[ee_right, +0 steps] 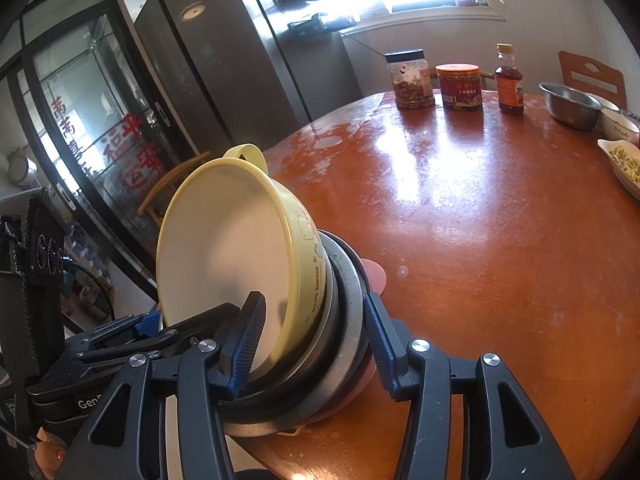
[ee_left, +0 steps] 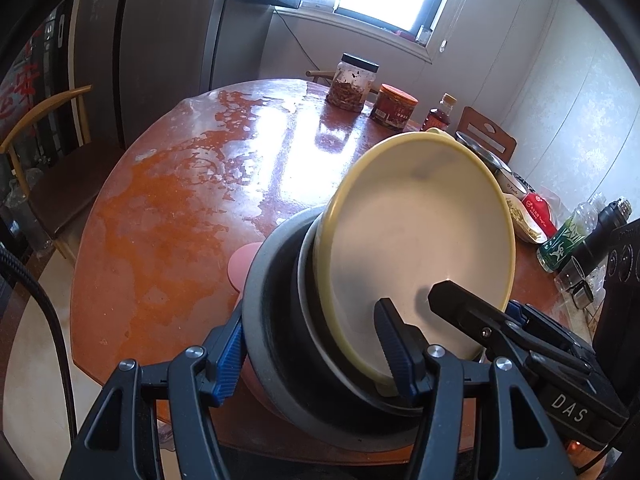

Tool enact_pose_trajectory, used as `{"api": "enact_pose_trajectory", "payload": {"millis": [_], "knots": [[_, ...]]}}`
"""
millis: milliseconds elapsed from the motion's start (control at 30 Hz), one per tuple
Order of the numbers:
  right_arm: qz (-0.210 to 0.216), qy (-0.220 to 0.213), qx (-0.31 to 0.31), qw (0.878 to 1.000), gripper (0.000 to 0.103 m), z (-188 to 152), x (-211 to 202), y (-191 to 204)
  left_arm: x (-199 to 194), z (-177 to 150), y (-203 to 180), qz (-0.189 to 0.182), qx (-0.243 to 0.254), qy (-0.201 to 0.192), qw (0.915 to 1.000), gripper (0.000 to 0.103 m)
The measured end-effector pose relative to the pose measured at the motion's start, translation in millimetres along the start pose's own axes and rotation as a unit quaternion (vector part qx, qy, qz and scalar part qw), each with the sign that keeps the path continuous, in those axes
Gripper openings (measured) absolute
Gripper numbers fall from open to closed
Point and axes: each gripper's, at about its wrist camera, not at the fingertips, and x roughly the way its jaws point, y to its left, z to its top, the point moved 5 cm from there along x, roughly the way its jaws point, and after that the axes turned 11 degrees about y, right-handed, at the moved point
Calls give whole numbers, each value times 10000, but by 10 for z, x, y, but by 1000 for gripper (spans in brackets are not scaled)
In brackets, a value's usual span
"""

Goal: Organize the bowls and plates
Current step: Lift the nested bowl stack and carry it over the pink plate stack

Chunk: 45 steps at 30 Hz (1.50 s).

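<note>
You have both grippers clamped on one nested stack (ee_left: 320, 332): the left gripper (ee_left: 316, 354) and right gripper (ee_right: 310, 344) each pinch its rim from opposite sides, yellow bowl (ee_right: 224, 236) innermost, tilted over the table (ee_right: 500, 240) edge. Beyond your right fingers, a steel bowl (ee_right: 570, 108) and seemingly two more dishes remain unstacked.

The yellow bowl (ee_right: 240, 248) carried the words "kiss bear" on its outer wall, below a small bear drawing. White letters "DAS" stood on the black body of the right hand-held gripper (ee_left: 568, 406), and "Gen", cut off after that, on the left hand-held gripper (ee_right: 86, 403). Large red Chinese characters marked the glass door (ee_right: 120, 140). The red-lidded jar's label (ee_right: 460, 94) was too small to read.
</note>
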Motion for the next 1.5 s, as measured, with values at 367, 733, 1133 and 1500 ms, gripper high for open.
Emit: {"api": "enact_pose_trajectory", "payload": {"millis": [367, 733, 1133, 1500], "knots": [[63, 22, 221, 9997, 70, -5, -8, -102, -47, 33, 41, 88, -4, -96, 9999, 62], [121, -195, 253, 9994, 75, -9, -259, -163, -429, 6, 110, 126, -103, -522, 9985, 64], [-237, -422, -7, 9988, 75, -178, -643, -389, -685, -283, 710, 1137, -456, -656, 9903, 66], [-160, -204, 51, 9997, 75, -296, -528, -511, -177, -236, 691, 1077, -211, -146, 9939, 66]]}}
